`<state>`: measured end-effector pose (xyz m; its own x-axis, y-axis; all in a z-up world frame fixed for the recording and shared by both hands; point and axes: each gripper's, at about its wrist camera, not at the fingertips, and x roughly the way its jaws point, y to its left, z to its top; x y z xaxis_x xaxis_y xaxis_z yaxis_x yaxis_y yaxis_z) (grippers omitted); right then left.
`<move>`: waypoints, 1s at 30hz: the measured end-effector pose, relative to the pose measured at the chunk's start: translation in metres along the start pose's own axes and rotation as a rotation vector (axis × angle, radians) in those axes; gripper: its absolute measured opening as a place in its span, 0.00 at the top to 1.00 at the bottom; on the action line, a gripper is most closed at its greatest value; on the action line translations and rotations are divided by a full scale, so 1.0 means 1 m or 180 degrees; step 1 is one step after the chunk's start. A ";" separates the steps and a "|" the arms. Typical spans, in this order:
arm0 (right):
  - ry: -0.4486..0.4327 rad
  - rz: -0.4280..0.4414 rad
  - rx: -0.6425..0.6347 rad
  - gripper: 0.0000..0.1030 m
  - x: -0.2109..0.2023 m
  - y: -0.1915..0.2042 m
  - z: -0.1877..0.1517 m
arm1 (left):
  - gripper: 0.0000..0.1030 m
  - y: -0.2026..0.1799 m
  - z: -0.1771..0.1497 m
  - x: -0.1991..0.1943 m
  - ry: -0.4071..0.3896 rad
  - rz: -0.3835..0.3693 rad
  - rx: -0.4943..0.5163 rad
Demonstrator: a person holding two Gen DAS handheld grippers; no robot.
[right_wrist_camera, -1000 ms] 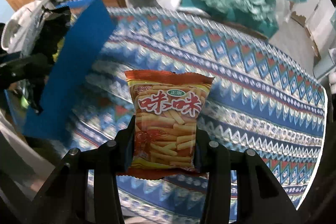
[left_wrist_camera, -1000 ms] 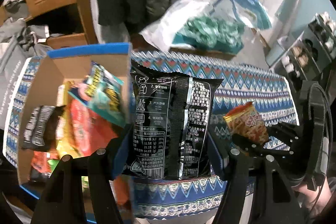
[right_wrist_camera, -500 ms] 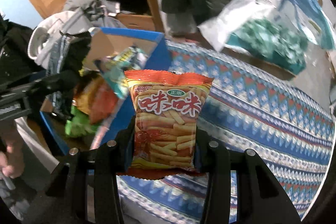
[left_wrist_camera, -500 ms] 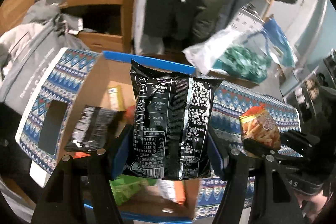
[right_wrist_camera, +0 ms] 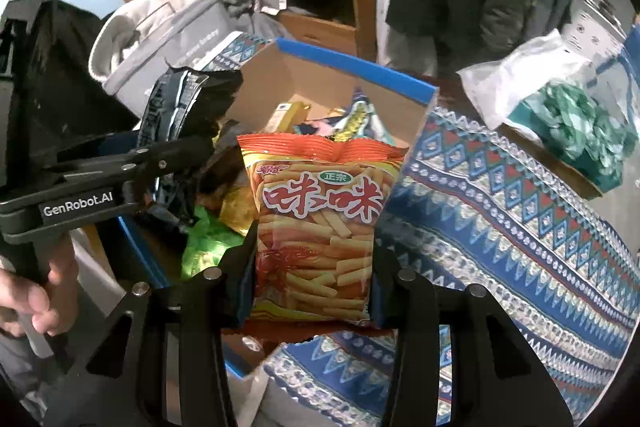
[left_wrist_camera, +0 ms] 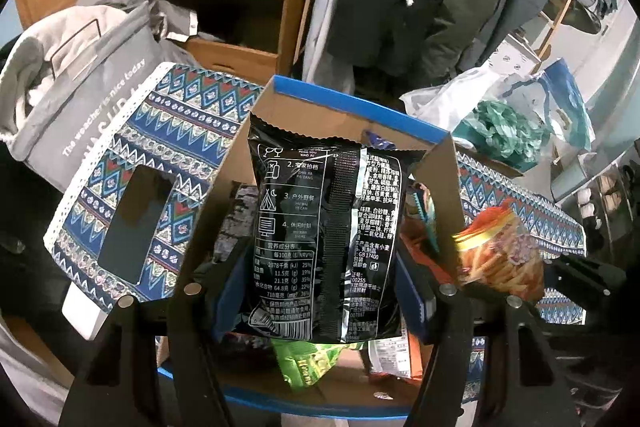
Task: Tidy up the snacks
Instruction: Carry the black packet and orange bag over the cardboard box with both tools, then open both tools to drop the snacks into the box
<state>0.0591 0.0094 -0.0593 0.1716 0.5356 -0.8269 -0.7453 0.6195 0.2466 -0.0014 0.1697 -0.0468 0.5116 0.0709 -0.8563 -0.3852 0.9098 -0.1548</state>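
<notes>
Snack box [left_wrist_camera: 360, 103]: open, partly filled, frame centre.
Left gripper [left_wrist_camera: 320, 291]: clamps black packet [left_wrist_camera: 324, 227]; probably above box.
Right gripper [right_wrist_camera: 310, 291]: pinches orange shrimp-stick bag [right_wrist_camera: 316, 227]; release over gaps.

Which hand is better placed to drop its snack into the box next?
Left, probably. The left gripper holds the black packet directly above the open box, while the right gripper's orange packet hangs at the box's edge, partly over the tablecloth.

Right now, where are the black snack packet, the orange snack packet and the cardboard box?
black snack packet [left_wrist_camera: 326, 247], left wrist view, middle of its printed back.
orange snack packet [right_wrist_camera: 318, 227], right wrist view, middle of its front.
cardboard box [right_wrist_camera: 352, 65], right wrist view, blue top rim.
</notes>
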 end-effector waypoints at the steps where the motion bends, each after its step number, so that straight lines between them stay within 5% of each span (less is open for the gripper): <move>1: 0.0020 -0.0006 -0.0011 0.58 0.003 0.003 0.002 | 0.34 0.001 0.000 0.000 -0.0001 0.0005 0.0000; 14: 0.0044 0.0038 -0.0131 0.56 0.017 0.026 0.012 | 0.34 0.021 -0.003 0.001 0.0145 0.0088 -0.0187; 18: -0.0030 0.0042 -0.0120 0.45 0.008 0.025 0.013 | 0.34 0.022 -0.003 -0.006 0.0140 0.0075 -0.0197; 30: -0.0297 -0.0150 -0.0084 0.32 -0.034 0.024 0.010 | 0.23 0.012 -0.007 -0.048 -0.0108 -0.0079 -0.0142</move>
<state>0.0414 0.0117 -0.0202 0.2651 0.5582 -0.7862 -0.7515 0.6305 0.1942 -0.0362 0.1744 -0.0114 0.5469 0.0631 -0.8348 -0.4056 0.8923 -0.1982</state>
